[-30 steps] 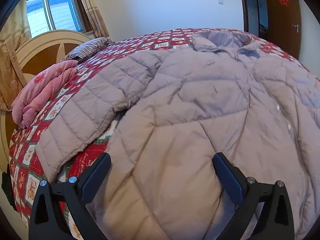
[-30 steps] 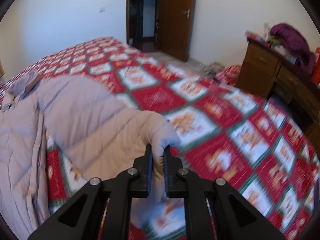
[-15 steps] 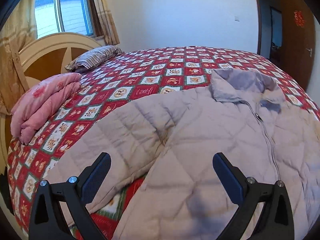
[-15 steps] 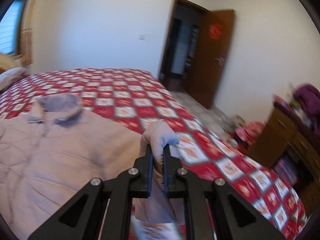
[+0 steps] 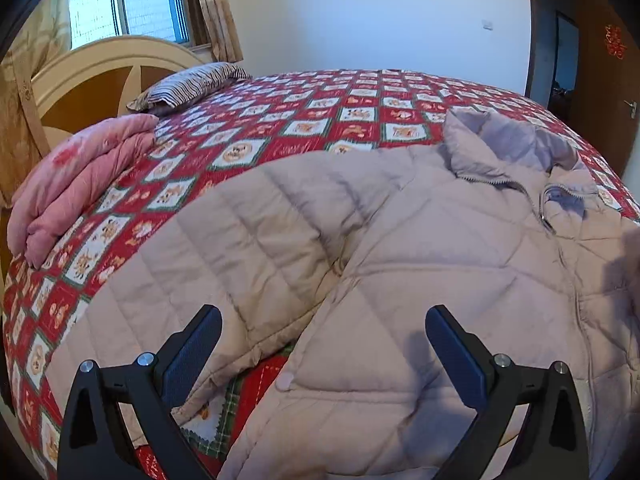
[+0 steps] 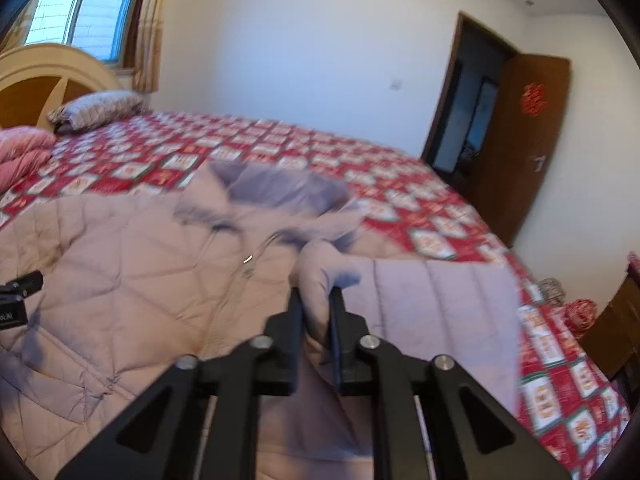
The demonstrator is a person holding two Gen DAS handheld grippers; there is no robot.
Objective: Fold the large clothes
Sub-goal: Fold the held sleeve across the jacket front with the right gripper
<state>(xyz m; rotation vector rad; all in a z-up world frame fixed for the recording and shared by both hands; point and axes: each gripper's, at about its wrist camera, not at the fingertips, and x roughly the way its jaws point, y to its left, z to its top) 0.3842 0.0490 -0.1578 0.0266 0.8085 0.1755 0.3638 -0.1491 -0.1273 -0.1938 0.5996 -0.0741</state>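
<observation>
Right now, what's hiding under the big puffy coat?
Under the puffy coat lies the red checkered quilt, peeking out below the sleeve. Whatever else lies beneath is covered, so I can't see it.

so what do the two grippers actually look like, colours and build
Both are matte black. The left gripper has two angular fingers with triangular cut-outs, silver screws at the joints and dark blue textured pads. The right gripper has the same black frame and silver screws, with thin flat fingers. No cables, sleeves or hands show; a small white marking on the left one is unreadable.
</observation>
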